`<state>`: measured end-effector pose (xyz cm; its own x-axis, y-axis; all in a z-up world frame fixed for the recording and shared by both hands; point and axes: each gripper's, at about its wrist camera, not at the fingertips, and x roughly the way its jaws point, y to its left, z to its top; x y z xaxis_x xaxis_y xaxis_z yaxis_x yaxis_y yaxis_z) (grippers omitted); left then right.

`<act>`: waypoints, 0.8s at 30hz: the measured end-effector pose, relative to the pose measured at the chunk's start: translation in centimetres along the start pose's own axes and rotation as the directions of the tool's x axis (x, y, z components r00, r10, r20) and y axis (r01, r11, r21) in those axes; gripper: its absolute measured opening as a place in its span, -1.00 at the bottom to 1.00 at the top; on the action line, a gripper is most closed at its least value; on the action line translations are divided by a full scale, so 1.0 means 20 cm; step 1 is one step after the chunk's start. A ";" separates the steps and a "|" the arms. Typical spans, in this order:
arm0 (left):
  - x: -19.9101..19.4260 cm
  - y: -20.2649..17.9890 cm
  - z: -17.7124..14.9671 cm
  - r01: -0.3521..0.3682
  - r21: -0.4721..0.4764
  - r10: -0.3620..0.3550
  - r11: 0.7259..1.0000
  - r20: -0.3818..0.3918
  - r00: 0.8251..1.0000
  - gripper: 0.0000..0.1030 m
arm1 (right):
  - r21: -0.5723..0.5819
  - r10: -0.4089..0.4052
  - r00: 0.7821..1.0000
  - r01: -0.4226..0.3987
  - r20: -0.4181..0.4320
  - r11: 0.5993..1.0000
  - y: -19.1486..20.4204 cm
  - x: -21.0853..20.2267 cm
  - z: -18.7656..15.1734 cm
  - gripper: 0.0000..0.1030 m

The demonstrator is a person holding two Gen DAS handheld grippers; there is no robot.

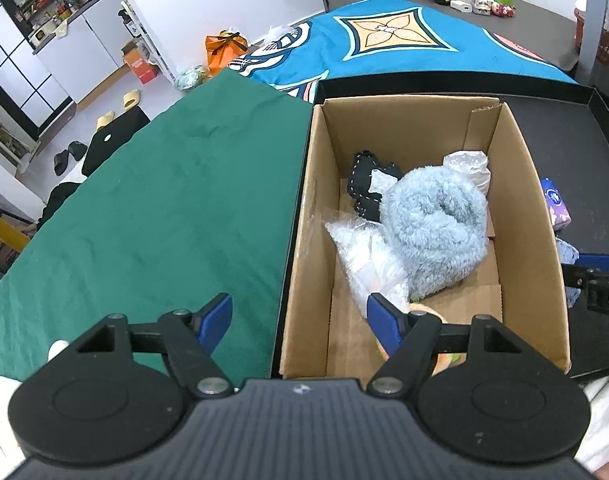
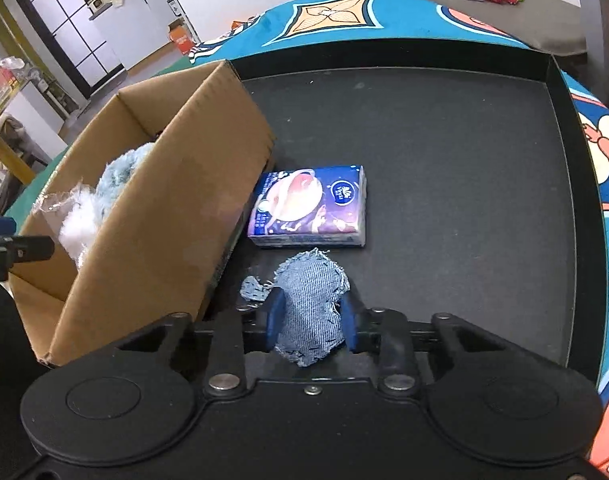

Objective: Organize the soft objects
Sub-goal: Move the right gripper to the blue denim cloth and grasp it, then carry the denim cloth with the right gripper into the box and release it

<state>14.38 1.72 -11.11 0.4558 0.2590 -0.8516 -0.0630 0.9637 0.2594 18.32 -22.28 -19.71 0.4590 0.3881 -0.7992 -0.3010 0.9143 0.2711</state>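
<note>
In the right wrist view my right gripper (image 2: 310, 300) is shut on a frayed blue denim patch (image 2: 310, 280), its blue pads pressing on both sides, low over the black tray (image 2: 444, 128). A blue tissue pack (image 2: 310, 208) lies just beyond the patch. To the left stands the open cardboard box (image 1: 524, 184). It holds a fluffy light-blue item (image 1: 436, 232), a black stitched piece (image 1: 364, 184) and clear bags of white filling (image 1: 368, 256). My left gripper (image 1: 297, 304) hangs open over the box's near left wall, with nothing between its fingers.
A green cloth (image 1: 164, 208) covers the table left of the box. A blue patterned cloth (image 1: 384, 40) lies behind the tray. An orange and green soft thing (image 1: 428, 312) shows partly at the box's near end. The tray's raised rim (image 2: 556, 92) bounds the right side.
</note>
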 end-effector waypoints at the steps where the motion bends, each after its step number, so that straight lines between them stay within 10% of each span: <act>1: 0.00 0.00 0.00 -0.001 0.001 0.001 1.000 -0.002 1.000 0.41 | -0.004 -0.006 1.000 0.006 0.005 1.000 0.00 -0.01 0.00 -0.48; 24: -0.01 0.08 -0.04 0.037 -0.031 -0.037 0.999 0.003 0.999 0.41 | 0.072 -0.104 0.988 0.096 0.112 0.993 -0.09 -0.27 -0.03 -0.54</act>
<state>13.50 3.16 -10.88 0.4600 0.2229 -0.8595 -0.0738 0.9742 0.2131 15.93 -26.01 -16.19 0.5785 0.3016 -0.7579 -0.1947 0.9533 0.2307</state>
